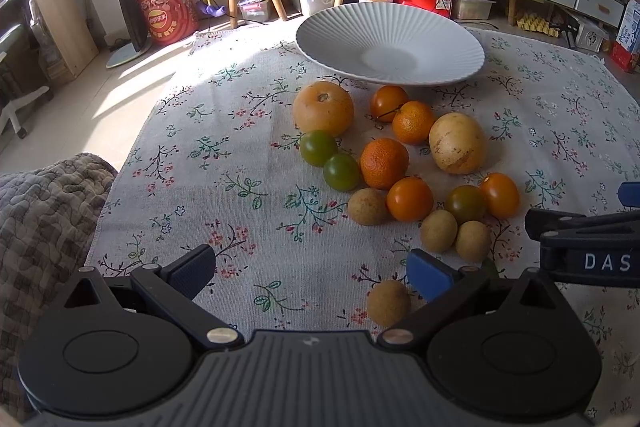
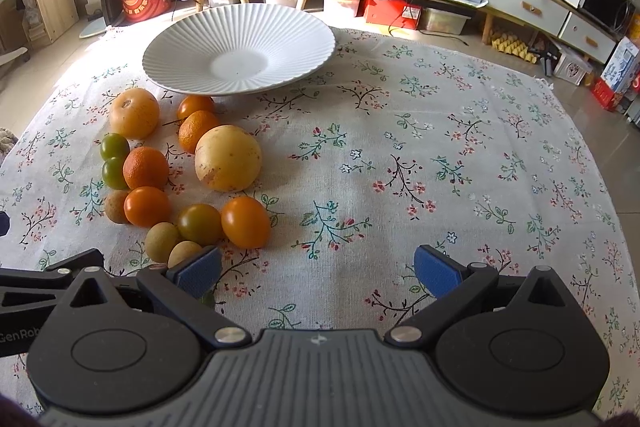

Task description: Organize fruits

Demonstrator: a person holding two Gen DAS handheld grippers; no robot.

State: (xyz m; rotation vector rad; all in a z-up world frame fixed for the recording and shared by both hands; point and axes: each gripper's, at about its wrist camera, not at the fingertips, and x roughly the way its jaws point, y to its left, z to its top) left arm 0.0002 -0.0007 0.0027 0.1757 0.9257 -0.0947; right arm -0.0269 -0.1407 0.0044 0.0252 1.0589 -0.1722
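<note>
Longans (image 1: 368,206) four, green tomatoes (image 1: 319,147) three

We see a wide white ribbed ceramic plate (image 2: 240,47) standing empty and upright on the worktop; just before it lies a loose cluster of fruit; a large round orange-tan fruit (image 2: 134,113) and a large pale yellow fruit (image 2: 228,158) flank two dimpled orange mandarins (image 2: 145,168); smooth orange tomatoes (image 2: 245,222) and two touching green tomatoes (image 2: 115,146) lie among them; a darker green-brown tomato (image 2: 199,224) touches the nearest orange one; small tan longans (image 1: 439,230) sit nearest us, one (image 1: 388,303) apart from the rest.
</note>
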